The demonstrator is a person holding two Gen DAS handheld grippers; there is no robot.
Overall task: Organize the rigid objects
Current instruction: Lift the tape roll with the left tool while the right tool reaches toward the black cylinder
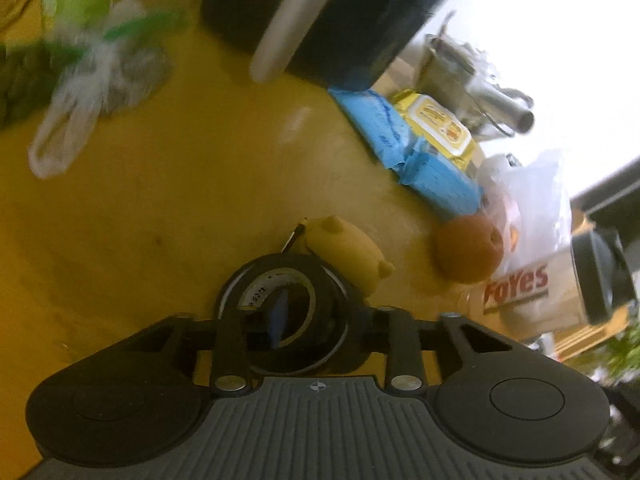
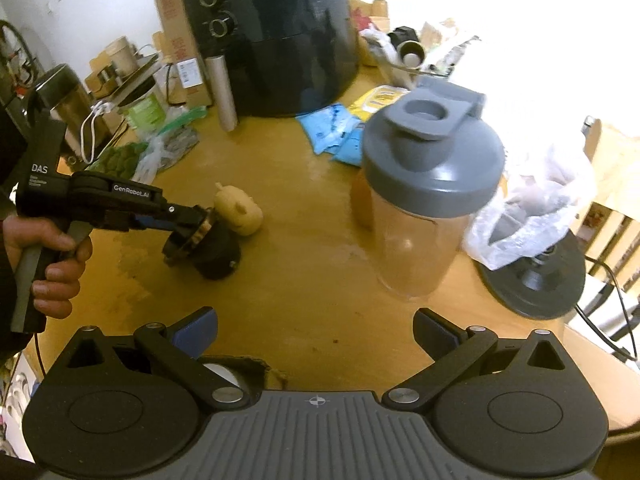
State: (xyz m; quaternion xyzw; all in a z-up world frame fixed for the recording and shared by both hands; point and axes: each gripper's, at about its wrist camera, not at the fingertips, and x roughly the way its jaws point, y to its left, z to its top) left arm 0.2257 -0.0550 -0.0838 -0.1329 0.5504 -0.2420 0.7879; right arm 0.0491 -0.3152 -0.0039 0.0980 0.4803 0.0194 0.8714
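Tabletop (image 2: 304,280): yellow-brown wood, scuffed and stained. Black air fryer (image 2: 280,36) at far edge; cardboard tube (image 2: 222,92) upright just beside it. Blue packets (image 2: 332,132) and yellow wipes pack (image 1: 440,124) in front of fryer. Clear shaker bottle (image 2: 424,208) with grey lid, upright, nearer. Orange fruit (image 1: 468,248) near white plastic bag (image 2: 532,208). Yellow toy figure (image 2: 240,210) mid-table, black tape roll (image 1: 288,312) touching it. Bagged greens (image 2: 124,160) at left edge. Dark round stand base (image 2: 532,280) at right edge.

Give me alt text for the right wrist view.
The left tool grips a black tape roll on the wooden table, beside a yellow toy. The right tool is open, facing a grey-lidded shaker bottle.
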